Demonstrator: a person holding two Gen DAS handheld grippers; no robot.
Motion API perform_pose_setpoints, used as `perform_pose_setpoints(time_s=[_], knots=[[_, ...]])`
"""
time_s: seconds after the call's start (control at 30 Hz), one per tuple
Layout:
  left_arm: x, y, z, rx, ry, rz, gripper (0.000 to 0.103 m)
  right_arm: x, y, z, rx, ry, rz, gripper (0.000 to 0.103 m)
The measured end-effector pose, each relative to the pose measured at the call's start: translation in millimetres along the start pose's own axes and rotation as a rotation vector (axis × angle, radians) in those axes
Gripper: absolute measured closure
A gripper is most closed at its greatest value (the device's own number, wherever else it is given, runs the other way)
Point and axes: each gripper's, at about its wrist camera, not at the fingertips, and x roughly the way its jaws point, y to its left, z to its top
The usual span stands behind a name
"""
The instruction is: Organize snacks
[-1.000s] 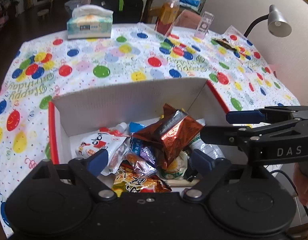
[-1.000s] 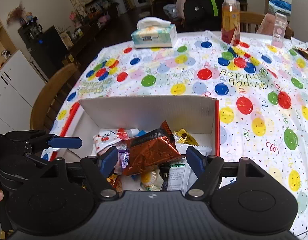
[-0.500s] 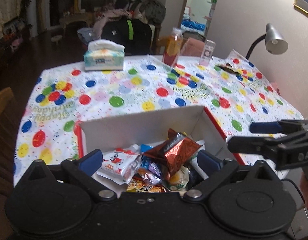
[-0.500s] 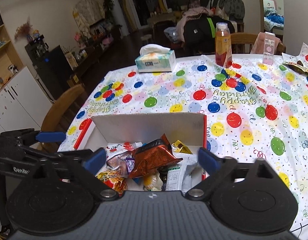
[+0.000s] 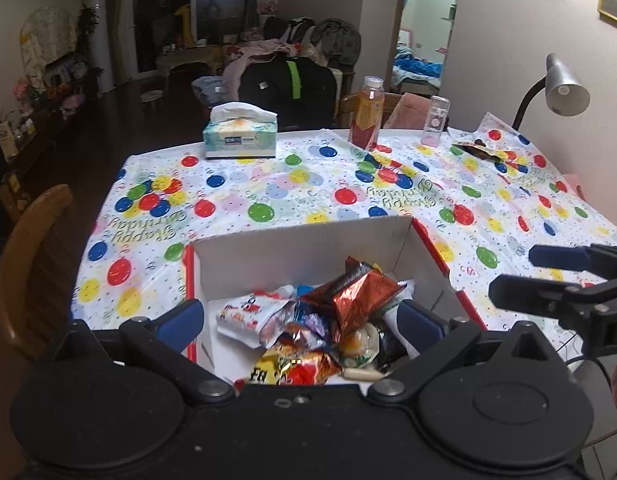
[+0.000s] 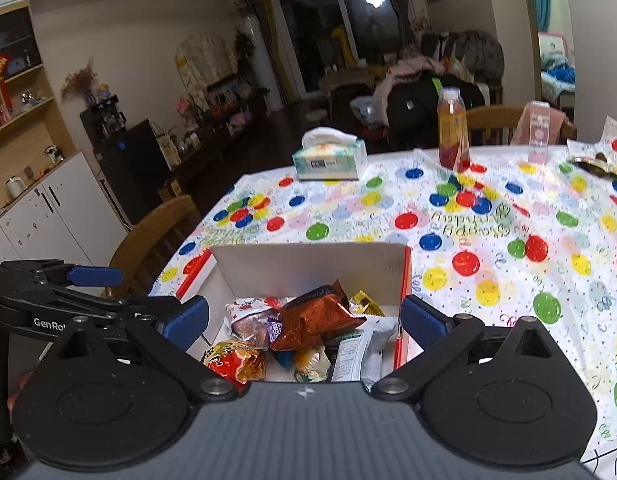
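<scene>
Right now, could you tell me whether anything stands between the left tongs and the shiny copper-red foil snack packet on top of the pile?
Nothing visible does. The open left tongs face the copper-red foil snack packet, which lies topmost in the white cardboard box.

Snack packets (image 5: pixel 320 320) piled in cardboard box (image 5: pixel 300 248) at table's near edge; tissue box (image 5: pixel 240 136), juice bottle (image 5: pixel 366 114) behind, far side.
</scene>
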Motion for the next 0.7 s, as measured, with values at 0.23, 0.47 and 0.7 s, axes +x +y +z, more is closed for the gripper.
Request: perform_pose_setpoints(time_s=[0.23, 0.47, 0.7], knots=[[-16, -6, -13, -0.052, 0.003, 0.024, 0.0, -18, 11, -9, -0.056, -0.027, 0.009, 0.0], [-28, -13, -24, -0.089, -0.002, 0.044, 0.0, -25, 12, -12, 0.009, -0.01, 0.041, 0.0], [-37, -23, -28, -0.087, -0.018, 0.072, 0.0, -27, 11, -16, 0.023, -0.004, 0.024, 0.0]])
